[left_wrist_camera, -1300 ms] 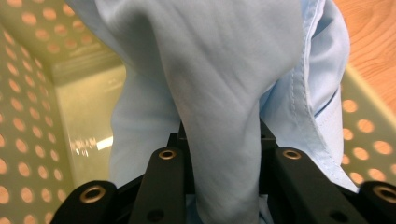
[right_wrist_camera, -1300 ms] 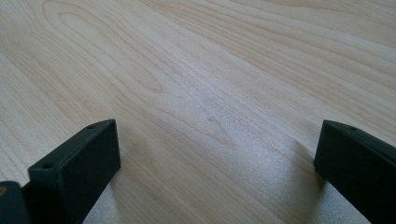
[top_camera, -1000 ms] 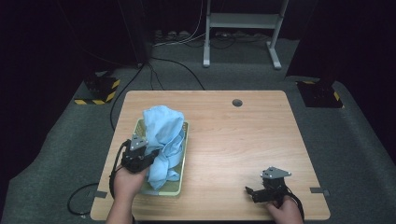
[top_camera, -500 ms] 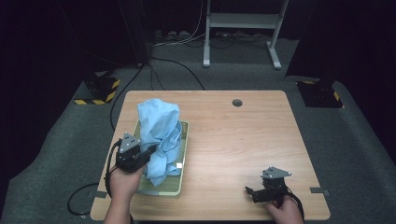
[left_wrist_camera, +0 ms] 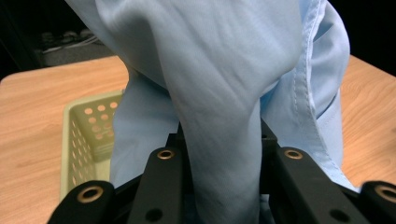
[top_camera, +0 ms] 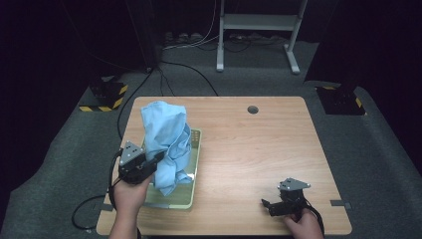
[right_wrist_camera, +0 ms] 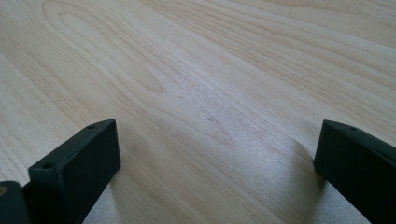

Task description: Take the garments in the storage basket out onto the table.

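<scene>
Left claw: your left claw is clenched on a fold of the light blue cloth; in the left gripper view the fabric is bunched tight between the two black jaws.
Cloth: it hangs lifted in a tall drape from your grip, its lower folds reaching down into the basket, its top rising toward 12 o'clock.
Basket: pale green and perforated, it sits on the desk under the cloth, at about 9 o'clock from the desk's middle; its wall shows at 9 o'clock of the fabric in the left gripper view.
Right claw: your right claw is released, jaws wide apart with bare wood between them, low over the desk.
Desk: your right claw sits near the 5 o'clock corner, well apart from the basket.
</scene>
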`<state>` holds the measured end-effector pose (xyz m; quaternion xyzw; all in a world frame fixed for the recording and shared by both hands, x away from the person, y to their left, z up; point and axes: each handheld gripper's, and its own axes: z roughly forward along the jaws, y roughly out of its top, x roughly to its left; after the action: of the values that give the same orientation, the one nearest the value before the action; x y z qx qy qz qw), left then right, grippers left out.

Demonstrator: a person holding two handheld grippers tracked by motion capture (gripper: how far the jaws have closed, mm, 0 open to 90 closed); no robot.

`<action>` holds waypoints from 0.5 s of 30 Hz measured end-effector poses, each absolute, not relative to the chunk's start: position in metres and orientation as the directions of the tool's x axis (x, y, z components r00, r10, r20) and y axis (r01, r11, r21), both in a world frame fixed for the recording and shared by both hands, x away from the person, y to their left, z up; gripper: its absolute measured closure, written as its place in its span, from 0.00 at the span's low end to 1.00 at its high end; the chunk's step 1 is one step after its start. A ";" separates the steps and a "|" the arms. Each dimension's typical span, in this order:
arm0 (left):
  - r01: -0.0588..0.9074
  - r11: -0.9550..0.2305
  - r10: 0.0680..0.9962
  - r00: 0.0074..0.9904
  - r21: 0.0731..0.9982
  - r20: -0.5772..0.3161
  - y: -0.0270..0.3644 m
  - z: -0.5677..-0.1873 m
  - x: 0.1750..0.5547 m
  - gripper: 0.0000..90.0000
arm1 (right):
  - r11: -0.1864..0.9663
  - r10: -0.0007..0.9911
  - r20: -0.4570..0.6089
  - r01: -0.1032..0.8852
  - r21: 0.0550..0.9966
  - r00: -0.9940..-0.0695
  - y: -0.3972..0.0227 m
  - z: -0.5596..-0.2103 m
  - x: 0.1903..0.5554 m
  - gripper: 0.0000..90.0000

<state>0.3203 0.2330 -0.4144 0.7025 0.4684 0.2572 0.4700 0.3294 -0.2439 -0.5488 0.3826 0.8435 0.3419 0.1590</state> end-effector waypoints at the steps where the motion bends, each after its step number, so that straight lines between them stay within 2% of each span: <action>1: 0.411 -0.119 0.900 0.429 0.904 -0.077 0.233 -0.414 0.320 0.81 | 0.474 0.754 -0.007 0.535 0.699 -0.657 -0.244 -0.549 0.329 0.00; 15: 0.350 -0.104 0.898 0.436 0.931 -0.063 0.228 -0.407 0.313 0.81 | 0.473 0.754 -0.007 0.537 0.698 -0.657 -0.244 -0.549 0.329 0.00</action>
<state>0.3130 0.2279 -0.4071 0.6892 0.4527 0.2777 0.4928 0.3294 -0.2439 -0.5488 0.3826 0.8435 0.3419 0.1590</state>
